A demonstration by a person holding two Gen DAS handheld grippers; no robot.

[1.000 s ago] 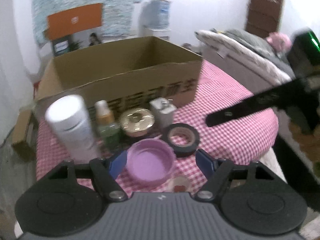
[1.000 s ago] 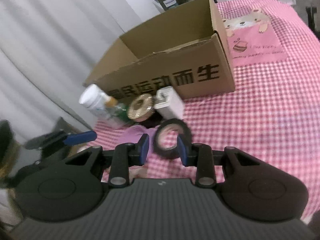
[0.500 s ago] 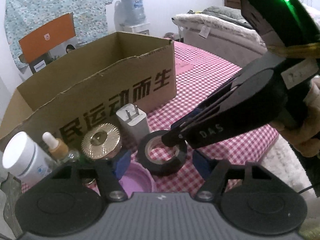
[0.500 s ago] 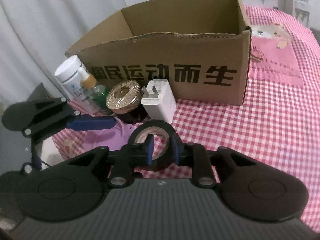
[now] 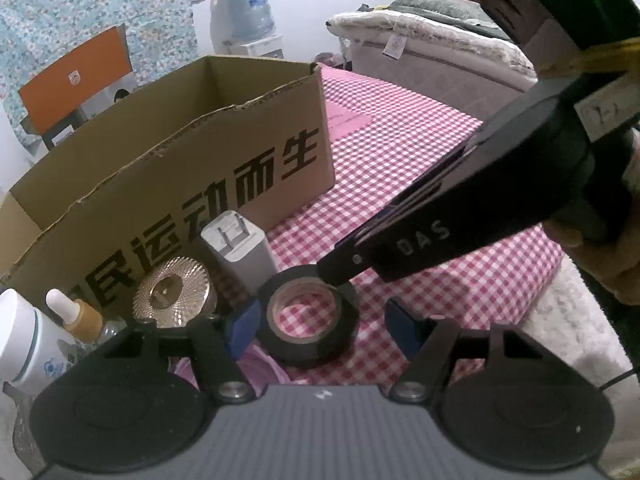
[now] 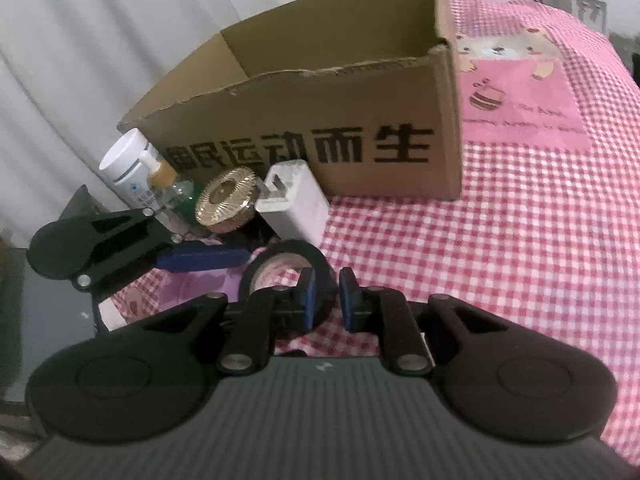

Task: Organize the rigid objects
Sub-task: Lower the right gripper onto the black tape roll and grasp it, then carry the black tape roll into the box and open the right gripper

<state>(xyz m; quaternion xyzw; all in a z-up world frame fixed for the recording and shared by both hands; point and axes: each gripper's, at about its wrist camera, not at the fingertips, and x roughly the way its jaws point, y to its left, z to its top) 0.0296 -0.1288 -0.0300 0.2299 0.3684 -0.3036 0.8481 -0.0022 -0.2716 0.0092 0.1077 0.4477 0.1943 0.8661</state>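
Note:
A black tape roll point(image 5: 308, 320) point(image 6: 286, 276) lies flat on the pink checked cloth in front of an open cardboard box point(image 5: 176, 152) point(image 6: 320, 120). My right gripper point(image 6: 325, 300) straddles the roll's near right wall, one finger inside the ring and one outside, nearly closed on it; it shows from the side in the left wrist view point(image 5: 336, 272). My left gripper point(image 5: 324, 326) is open and empty, its fingers either side of the roll. A white charger point(image 5: 240, 248), a gold-lidded jar point(image 5: 172, 292), a dropper bottle point(image 5: 76, 316), a white bottle point(image 5: 24, 340) and a purple lid point(image 5: 260, 364) stand close by.
A bed with grey bedding point(image 5: 432, 40) is at the right rear. A water jug point(image 5: 246, 4) stands by the far wall. A grey curtain point(image 6: 100, 40) hangs left of the table. The cloth carries a bear print point(image 6: 516, 80) right of the box.
My right gripper has narrowed around the tape roll's wall and tilted. The left gripper has shifted slightly nearer the roll. The roll stays on the cloth.

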